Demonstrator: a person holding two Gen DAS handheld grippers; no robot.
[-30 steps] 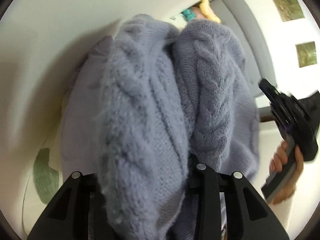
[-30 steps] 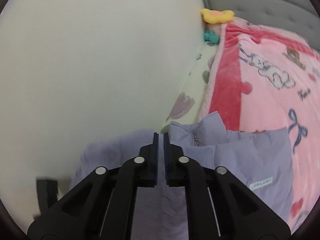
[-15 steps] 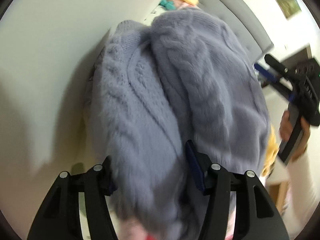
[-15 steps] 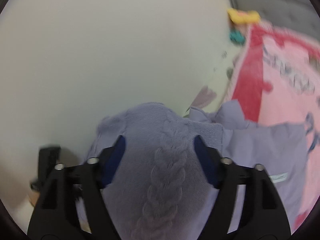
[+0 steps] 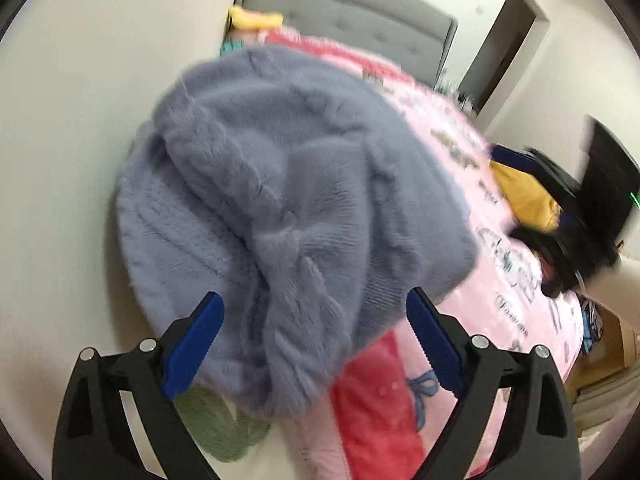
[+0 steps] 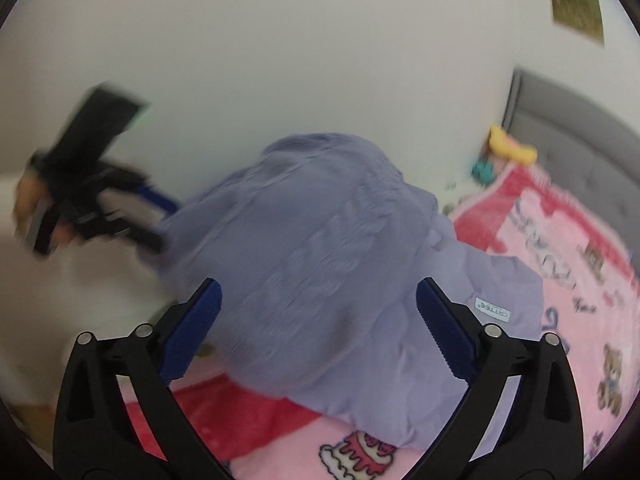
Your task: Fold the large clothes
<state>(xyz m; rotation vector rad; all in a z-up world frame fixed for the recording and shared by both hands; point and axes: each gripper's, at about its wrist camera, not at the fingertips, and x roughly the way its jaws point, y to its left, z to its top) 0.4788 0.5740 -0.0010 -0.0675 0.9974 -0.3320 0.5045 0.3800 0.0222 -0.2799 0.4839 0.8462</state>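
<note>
While both tools stood wide, you had nothing in either grip: the left gripper [image 5: 312, 340] had just been opening, its blue pads to either side of the lavender cable-knit sweater [image 5: 296, 208] without pressing on it, and the right gripper [image 6: 316, 320] had likewise just been opening over the same heap, clear of the wool. The sweater sat bunched on the pink printed blanket [image 5: 500, 280], at the bed's left edge against the white wall [image 5: 80, 120], lying partly on a smooth lavender garment with a small white label [image 6: 492, 308].

You appeared to be at a release, with the fold hardly tidy, since the knit lay mounded rather than flat. To do this step well, you needed to back the pads straight off so the fuzzy yarn did not snag, then take the hem or a sleeve at two well-separated points and draw the cloth flat before folding. Motion blur made the sweater's edges hard to read, so which end was the hem I could not say.

No basket, box or drawer showed in either view; only the bed served as a surface, with a yellow plush toy [image 6: 512, 148] lying by the grey headboard [image 6: 580, 128].
</note>
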